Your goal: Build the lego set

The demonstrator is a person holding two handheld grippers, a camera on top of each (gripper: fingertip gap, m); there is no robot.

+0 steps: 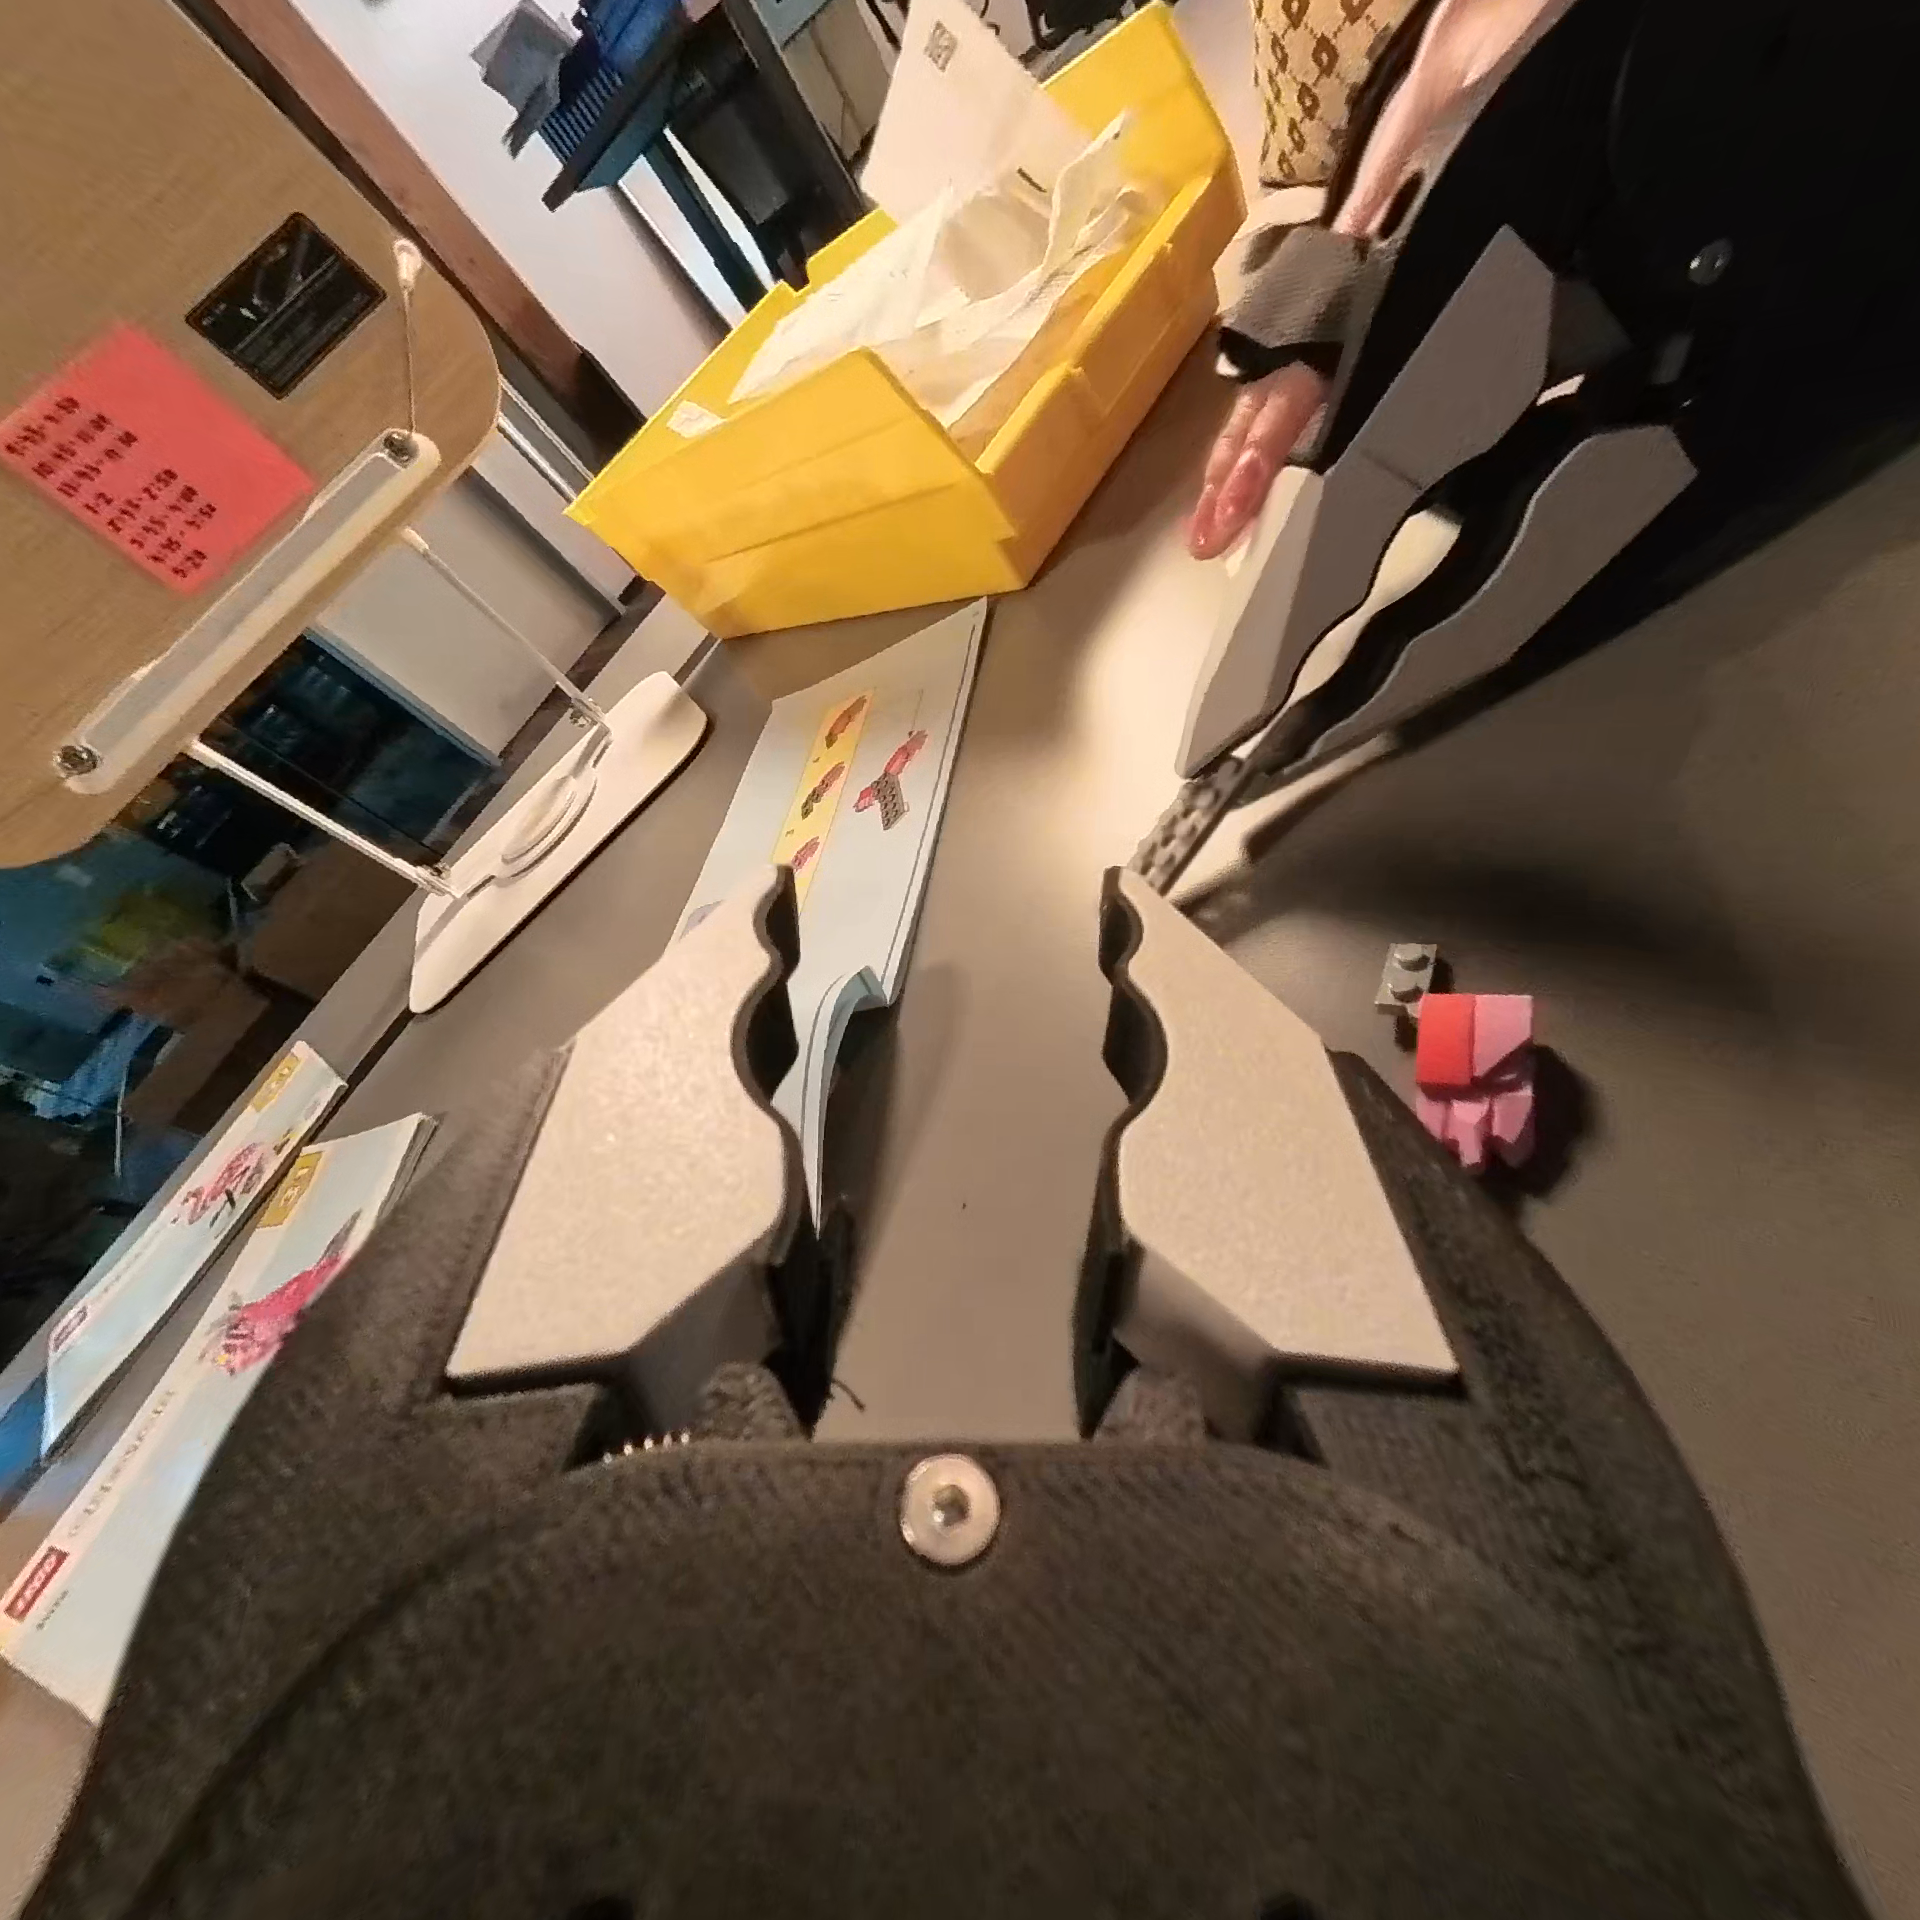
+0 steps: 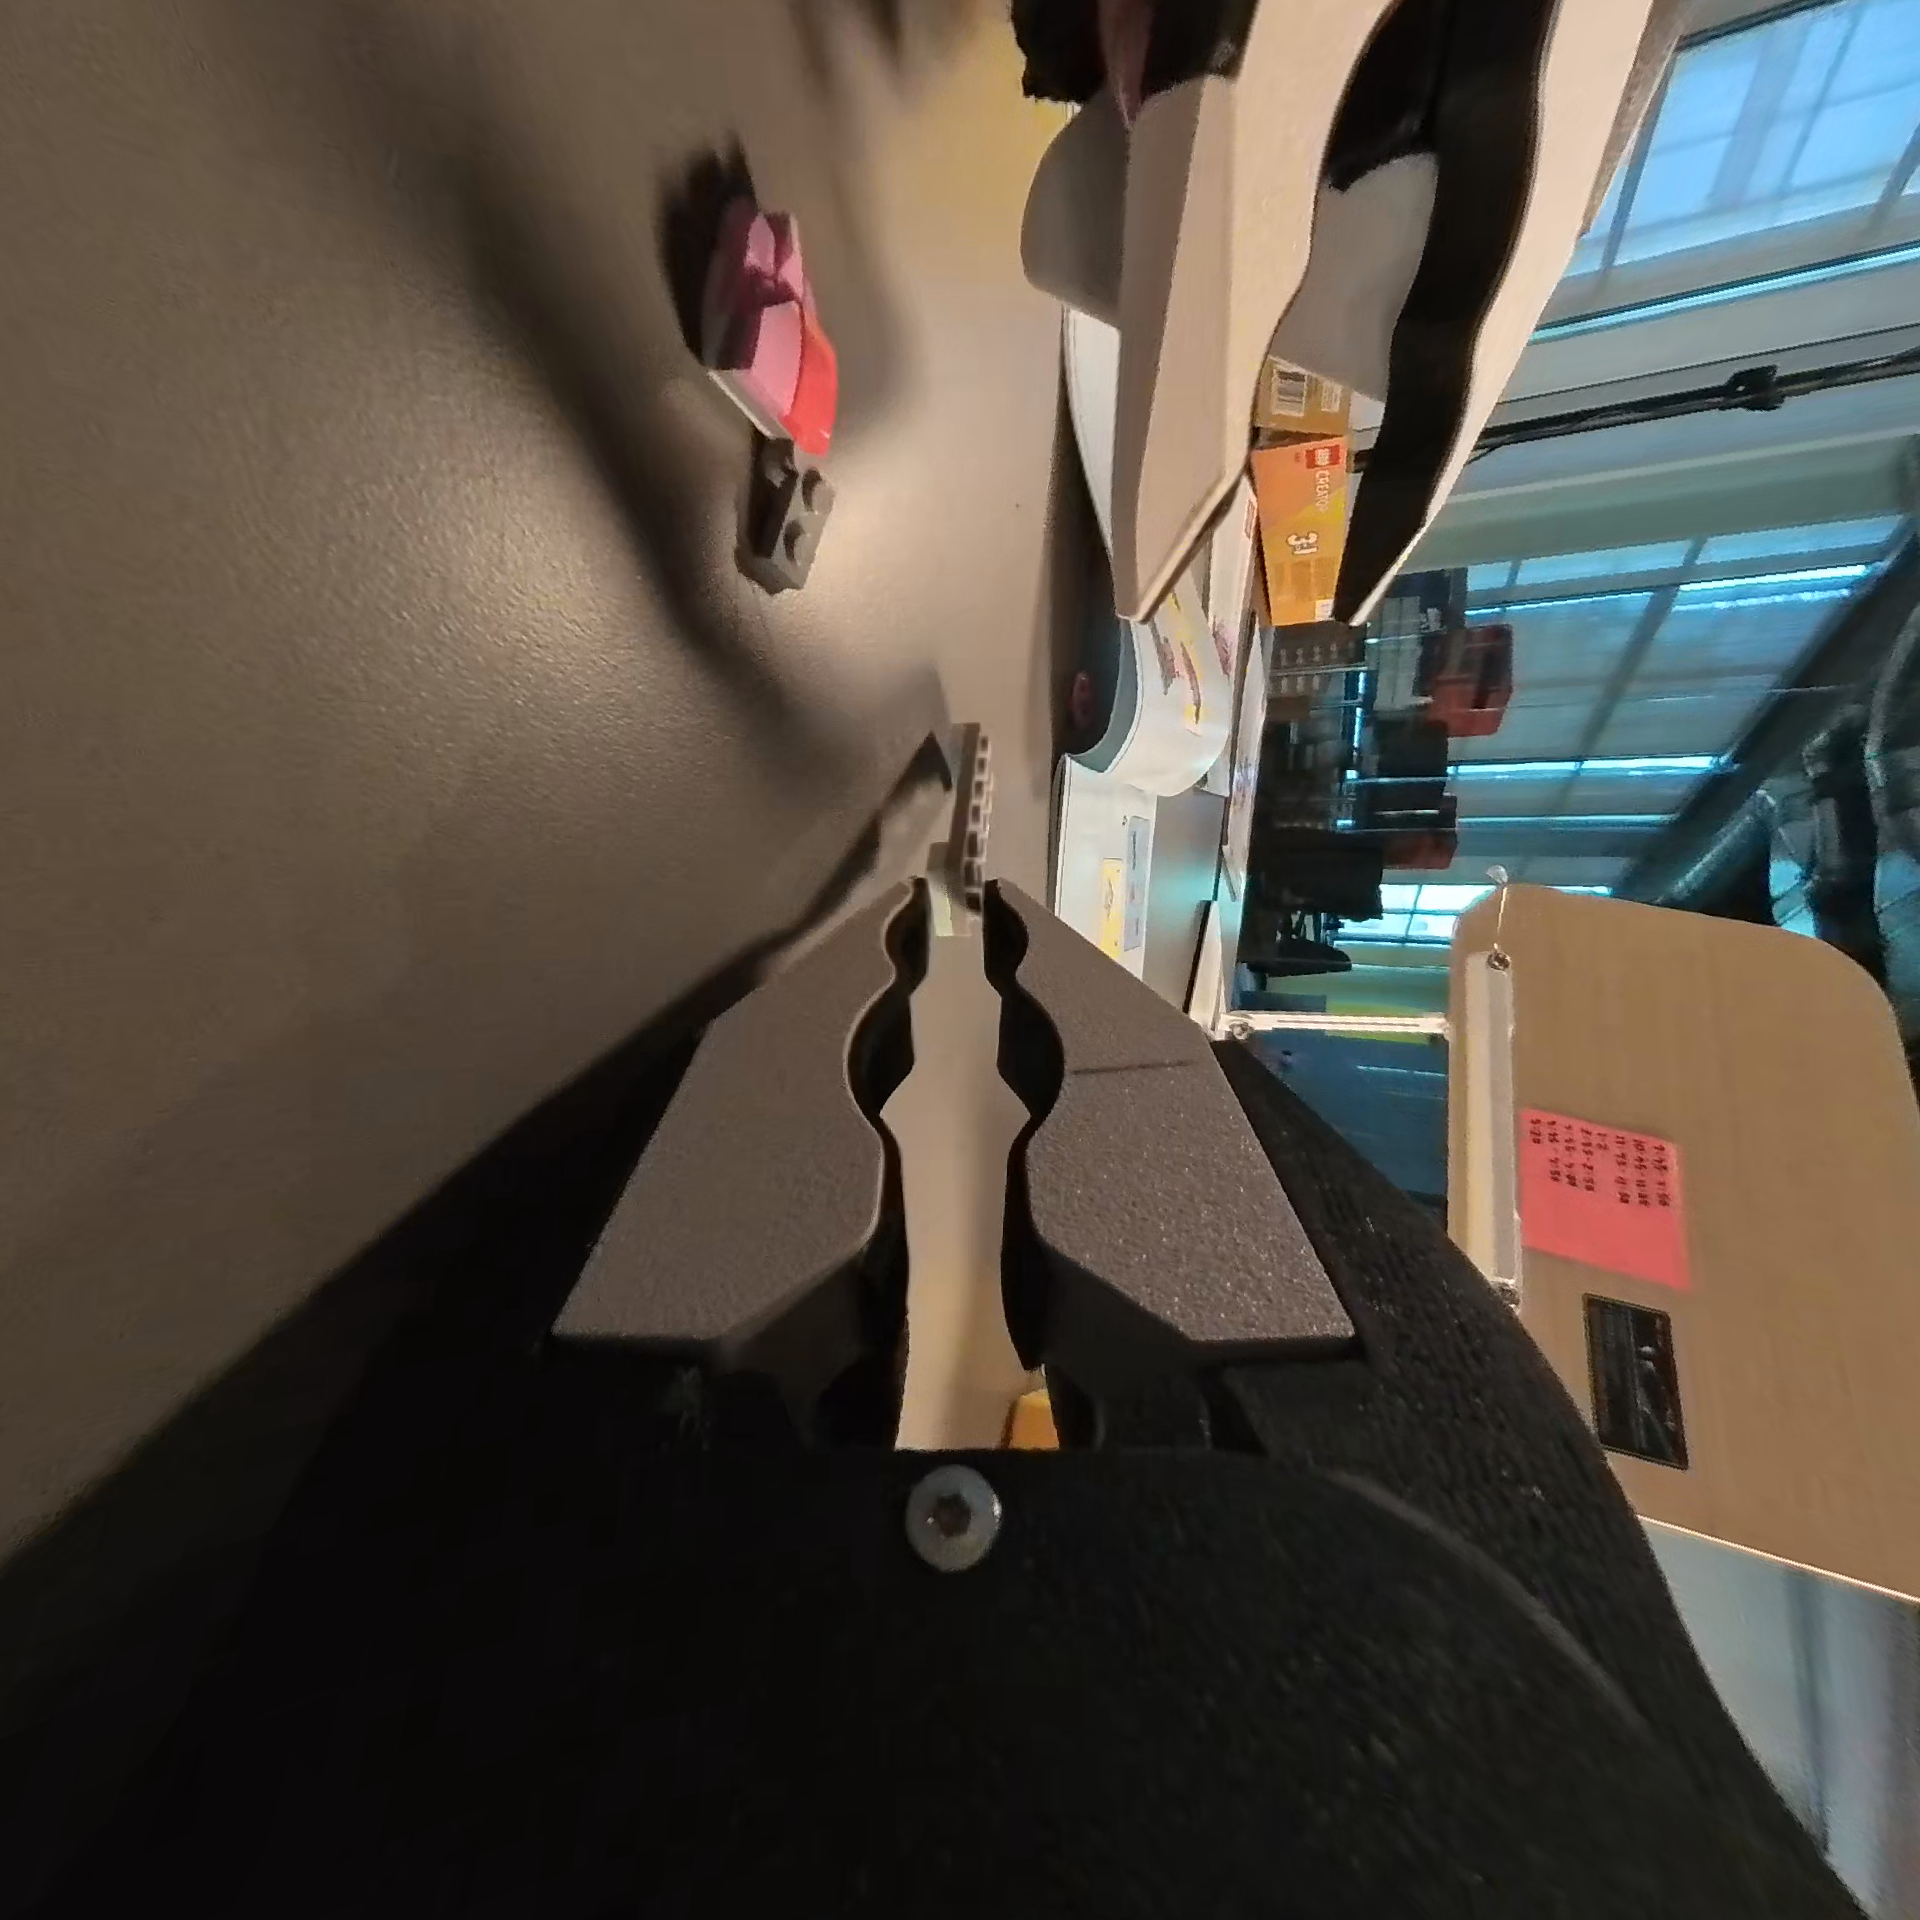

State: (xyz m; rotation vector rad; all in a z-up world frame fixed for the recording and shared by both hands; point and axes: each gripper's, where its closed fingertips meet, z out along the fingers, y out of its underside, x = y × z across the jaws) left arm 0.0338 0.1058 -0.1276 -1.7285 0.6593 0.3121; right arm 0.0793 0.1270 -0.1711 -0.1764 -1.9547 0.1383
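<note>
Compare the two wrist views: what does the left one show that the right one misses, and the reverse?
Only the left wrist view shows the yellow bin stuffed with white plastic bags, and a hand on the right gripper.

Only the right wrist view shows windows and the right gripper from close by, its fingertips pinching one end of a dark grey studded plate.

Both show the grey tabletop, the pink-and-red brick assembly, a small grey plate, the open booklet, and the left gripper, open and empty.
</note>
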